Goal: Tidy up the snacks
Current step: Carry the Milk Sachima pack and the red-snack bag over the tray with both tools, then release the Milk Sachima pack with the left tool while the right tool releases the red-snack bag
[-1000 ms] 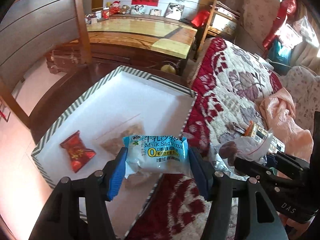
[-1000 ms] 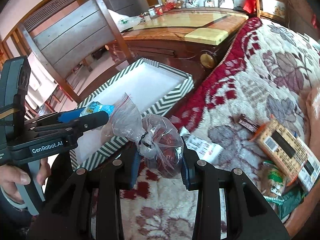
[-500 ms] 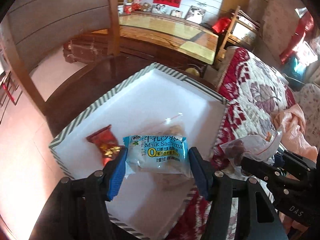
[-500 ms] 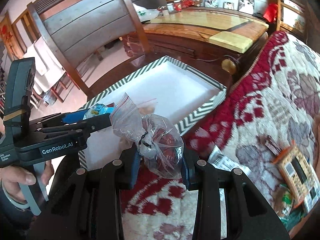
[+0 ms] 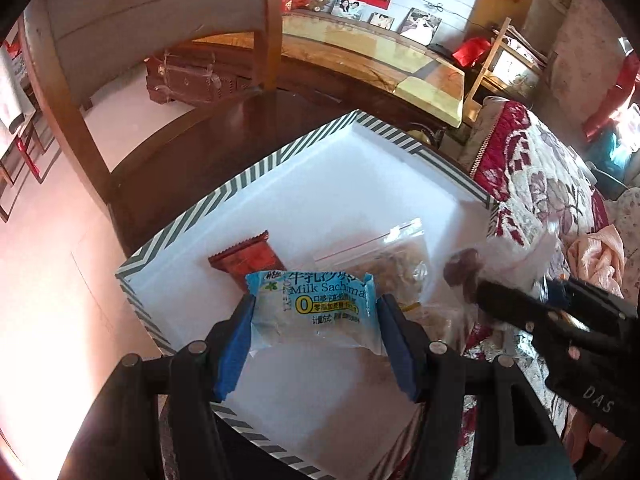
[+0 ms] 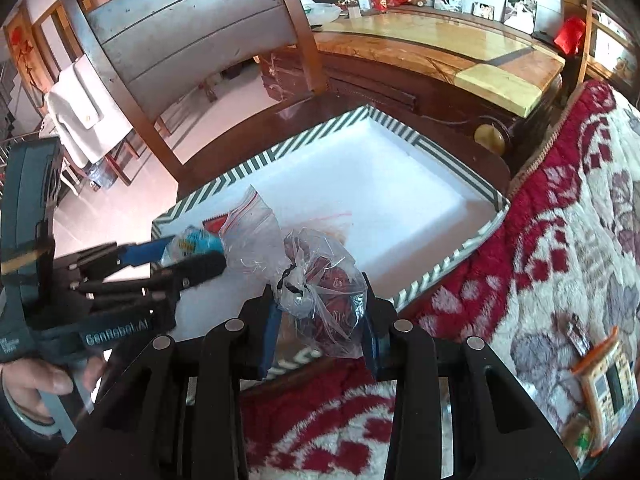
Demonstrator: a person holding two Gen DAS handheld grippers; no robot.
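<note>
Each hand-held gripper (image 5: 316,344) (image 6: 320,332) has black arms, silver round screws, blue finger pads and white lettering

A wooden chair (image 6: 192,52) stands before a long glossy cabinet (image 5: 384,60) holding framed photos (image 6: 518,7).

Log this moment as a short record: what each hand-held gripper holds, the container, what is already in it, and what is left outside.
left hand-held gripper: shut on blue Milk Sachima packet, over the tray
right hand-held gripper: shut on knotted clear bag of dark red snacks, at the tray's near edge
container: white tray with striped rim on a dark wooden table
in tray: red wrapped snack, clear zip bag of brown snacks
outside: orange box on floral blanket
</note>
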